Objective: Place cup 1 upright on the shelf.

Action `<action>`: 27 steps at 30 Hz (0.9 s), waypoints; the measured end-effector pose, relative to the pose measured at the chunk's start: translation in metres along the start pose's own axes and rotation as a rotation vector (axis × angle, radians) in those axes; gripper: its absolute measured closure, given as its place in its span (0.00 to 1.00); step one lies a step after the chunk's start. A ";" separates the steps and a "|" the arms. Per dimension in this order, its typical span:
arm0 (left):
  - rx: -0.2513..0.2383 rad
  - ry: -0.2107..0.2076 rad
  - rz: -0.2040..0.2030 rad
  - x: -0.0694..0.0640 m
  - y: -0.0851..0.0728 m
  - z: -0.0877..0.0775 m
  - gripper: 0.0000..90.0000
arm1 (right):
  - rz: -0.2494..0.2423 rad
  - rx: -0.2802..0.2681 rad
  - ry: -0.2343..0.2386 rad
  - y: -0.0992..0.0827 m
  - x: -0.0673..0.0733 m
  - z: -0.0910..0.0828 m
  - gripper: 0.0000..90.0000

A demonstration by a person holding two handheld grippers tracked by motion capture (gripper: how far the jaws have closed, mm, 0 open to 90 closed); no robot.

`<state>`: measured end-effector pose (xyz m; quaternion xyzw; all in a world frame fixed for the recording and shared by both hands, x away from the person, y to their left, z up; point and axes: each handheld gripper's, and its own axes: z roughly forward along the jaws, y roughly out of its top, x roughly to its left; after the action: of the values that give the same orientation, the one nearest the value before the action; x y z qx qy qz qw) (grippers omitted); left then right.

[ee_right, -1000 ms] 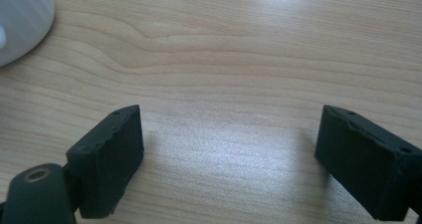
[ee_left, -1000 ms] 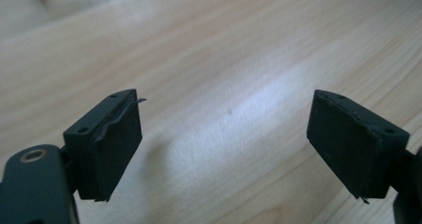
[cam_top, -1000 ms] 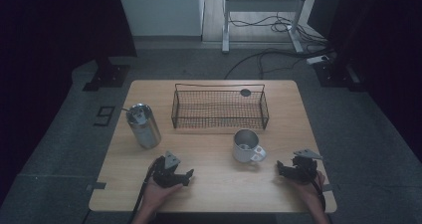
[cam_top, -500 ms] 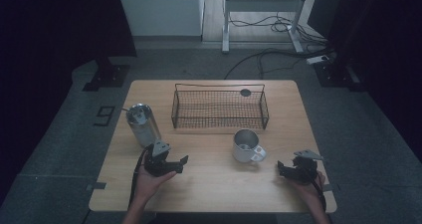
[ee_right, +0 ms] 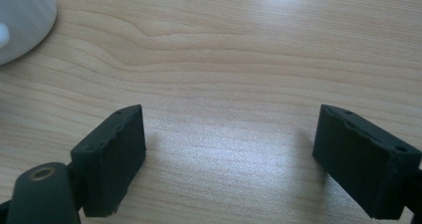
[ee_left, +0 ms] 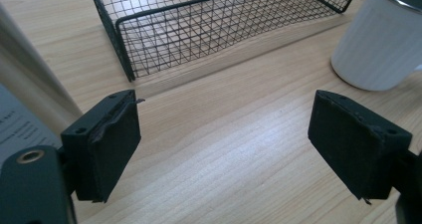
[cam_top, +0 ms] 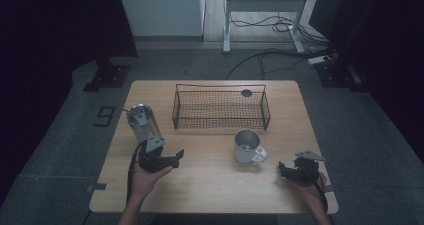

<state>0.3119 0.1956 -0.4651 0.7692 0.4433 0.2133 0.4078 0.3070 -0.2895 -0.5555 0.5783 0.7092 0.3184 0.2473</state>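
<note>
Two hand-held grippers, left [cam_top: 175, 156] and right [cam_top: 283, 168], jaws apart, empty, flanking white mug [cam_top: 246, 146].

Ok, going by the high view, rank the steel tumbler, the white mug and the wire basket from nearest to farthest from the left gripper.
From the left gripper, whose jaws stand open with nothing between them:
1. steel tumbler, just behind it toward the table's left edge.
2. white mug, off to its right at mid-table.
3. wire basket, toward the far side; close to the mug's distance, so this order is tentative.
</note>
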 end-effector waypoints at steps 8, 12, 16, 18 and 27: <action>0.000 0.017 -0.009 0.007 0.001 -0.005 0.14 | -0.002 0.000 -0.002 0.000 0.000 0.000 0.14; -0.008 0.032 -0.022 0.012 0.001 -0.008 0.14 | -0.002 0.000 -0.002 0.000 0.000 0.000 0.14; -0.014 0.050 -0.035 0.018 0.001 -0.012 0.14 | -0.002 0.000 -0.002 0.000 0.000 0.000 0.14; -0.014 0.057 -0.040 0.020 0.000 -0.014 0.14 | -0.002 0.000 -0.002 0.000 0.000 0.000 0.14; -0.020 0.080 -0.055 0.031 -0.002 -0.019 0.13 | -0.002 0.000 -0.002 0.000 0.000 0.000 0.14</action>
<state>0.3135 0.2314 -0.4566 0.7435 0.4779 0.2371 0.4032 0.3069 -0.2893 -0.5556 0.5780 0.7095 0.3175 0.2485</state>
